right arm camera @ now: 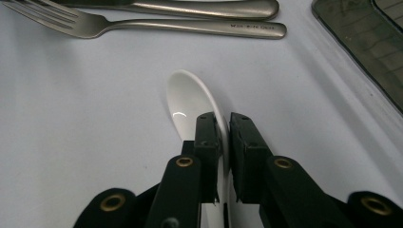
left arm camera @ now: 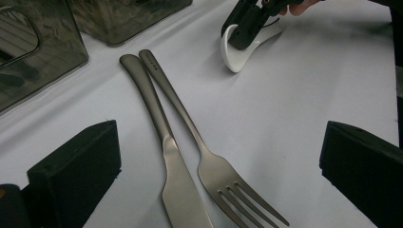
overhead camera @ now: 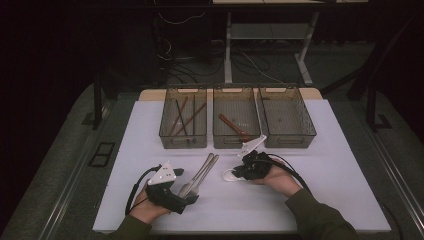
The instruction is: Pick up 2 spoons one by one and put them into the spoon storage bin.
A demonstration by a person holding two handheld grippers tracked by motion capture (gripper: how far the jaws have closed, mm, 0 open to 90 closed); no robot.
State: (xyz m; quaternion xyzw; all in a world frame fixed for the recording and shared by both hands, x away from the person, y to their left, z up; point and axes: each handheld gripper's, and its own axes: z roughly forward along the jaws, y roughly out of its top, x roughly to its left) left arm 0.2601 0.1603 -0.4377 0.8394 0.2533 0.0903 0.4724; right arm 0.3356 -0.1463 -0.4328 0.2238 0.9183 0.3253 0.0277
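A steel knife (left arm camera: 176,190) and fork (left arm camera: 228,185) lie side by side mid-table, handles pointing toward the bins. My left gripper (left arm camera: 218,175) is open, its jaws wide apart on either side of the blade and tines; in the high view it (overhead camera: 191,191) sits at their near ends. A white ceramic spoon (right arm camera: 190,102) rests on the table to the right of the cutlery. My right gripper (right arm camera: 224,137) is shut on the white spoon, jaws pinching it just behind the bowl. The high view shows that gripper (overhead camera: 245,170) and the spoon (overhead camera: 229,175).
Three smoky plastic bins stand in a row at the back. The left bin (overhead camera: 165,131) holds chopsticks, the middle bin (overhead camera: 216,134) a brown spoon, and the right bin (overhead camera: 311,125) looks empty. The white table (overhead camera: 340,170) has bare surface on both sides.
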